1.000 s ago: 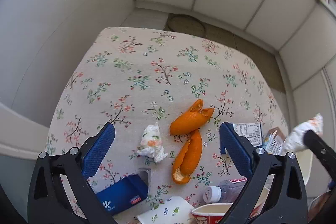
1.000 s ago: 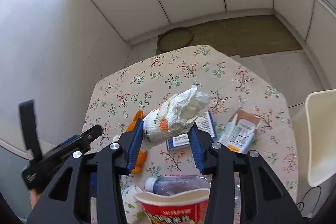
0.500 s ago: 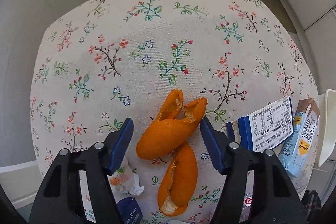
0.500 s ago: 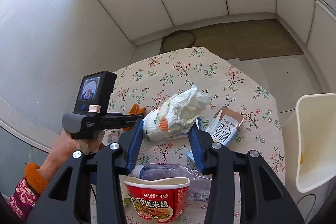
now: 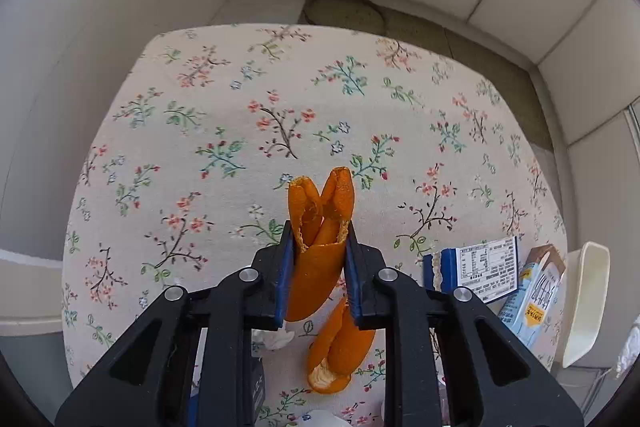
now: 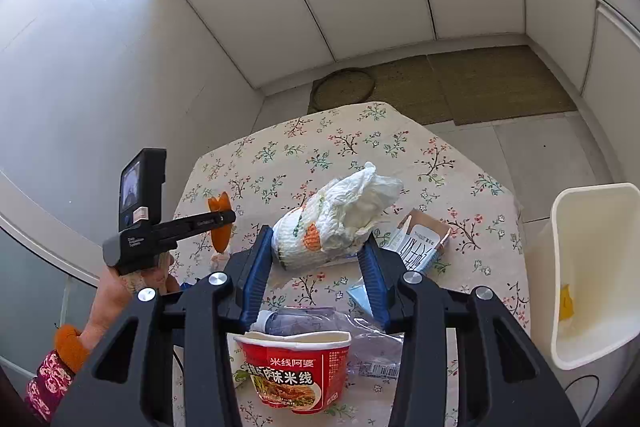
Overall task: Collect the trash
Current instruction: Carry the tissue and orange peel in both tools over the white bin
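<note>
My left gripper [image 5: 318, 251] is shut on an orange peel [image 5: 320, 227] and holds it above the floral tablecloth [image 5: 224, 131]. A second orange peel [image 5: 340, 351] lies on the cloth below it. My right gripper [image 6: 316, 251] is shut on a crumpled white paper wad [image 6: 340, 219] with orange print, held above the table. The left gripper with its peel [image 6: 220, 223] also shows in the right wrist view, at the left. A cream trash bin [image 6: 592, 275] stands off the table's right edge.
On the table lie a red instant noodle cup [image 6: 292, 371], a clear plastic bottle [image 6: 320, 323], a blue and white box [image 5: 476, 267], a small drink carton [image 5: 536, 295] and a crumpled tissue [image 5: 272, 335]. A round mat [image 6: 344, 91] lies on the floor beyond.
My left gripper closed on the upper orange peel and lifted it off the cloth. My right gripper kept its hold on the paper wad and moved right, nearer the bin.
</note>
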`<state>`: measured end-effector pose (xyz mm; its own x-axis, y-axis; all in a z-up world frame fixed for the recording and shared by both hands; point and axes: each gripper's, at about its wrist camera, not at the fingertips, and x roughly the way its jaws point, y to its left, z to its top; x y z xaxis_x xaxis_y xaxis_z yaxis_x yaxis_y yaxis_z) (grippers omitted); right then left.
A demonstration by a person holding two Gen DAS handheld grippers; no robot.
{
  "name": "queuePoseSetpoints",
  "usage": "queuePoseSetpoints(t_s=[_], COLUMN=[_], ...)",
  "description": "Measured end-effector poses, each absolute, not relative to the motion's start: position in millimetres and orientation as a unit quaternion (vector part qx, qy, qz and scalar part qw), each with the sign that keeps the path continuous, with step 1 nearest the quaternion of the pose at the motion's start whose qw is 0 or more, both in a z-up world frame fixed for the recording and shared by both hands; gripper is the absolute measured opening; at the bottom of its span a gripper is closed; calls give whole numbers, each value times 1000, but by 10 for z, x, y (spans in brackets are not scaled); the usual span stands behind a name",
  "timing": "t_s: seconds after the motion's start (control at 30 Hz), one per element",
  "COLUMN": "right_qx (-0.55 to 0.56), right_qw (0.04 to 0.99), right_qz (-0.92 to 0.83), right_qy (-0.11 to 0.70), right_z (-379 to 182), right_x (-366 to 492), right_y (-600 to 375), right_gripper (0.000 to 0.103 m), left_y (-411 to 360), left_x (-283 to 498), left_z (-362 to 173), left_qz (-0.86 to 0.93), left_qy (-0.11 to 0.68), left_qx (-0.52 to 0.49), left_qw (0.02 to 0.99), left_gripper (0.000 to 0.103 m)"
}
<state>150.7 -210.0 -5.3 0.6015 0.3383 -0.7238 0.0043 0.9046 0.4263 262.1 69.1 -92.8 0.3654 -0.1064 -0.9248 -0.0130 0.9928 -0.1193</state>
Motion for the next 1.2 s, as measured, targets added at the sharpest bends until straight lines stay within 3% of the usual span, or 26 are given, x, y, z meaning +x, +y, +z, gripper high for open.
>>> queuePoseSetpoints(t_s=[0.33, 0.67, 1.2], right_qx=[164, 87, 74], right_qw=[900, 945, 956], right_qz=[104, 54, -51], right_qy=[390, 312, 279], right_z=[178, 390, 406], right_x=[1207, 742, 473], right_y=[-2099, -2228, -3030], right_gripper=[43, 43, 43], left_y=[673, 283, -892], left_x=[1705, 1124, 945], left_z=[37, 646, 690], left_qz=[15, -26, -141], left_qy=[414, 279, 245], left_qx=[-59, -120, -92], left_qw=[908, 952, 955], left_gripper=[22, 22, 22])
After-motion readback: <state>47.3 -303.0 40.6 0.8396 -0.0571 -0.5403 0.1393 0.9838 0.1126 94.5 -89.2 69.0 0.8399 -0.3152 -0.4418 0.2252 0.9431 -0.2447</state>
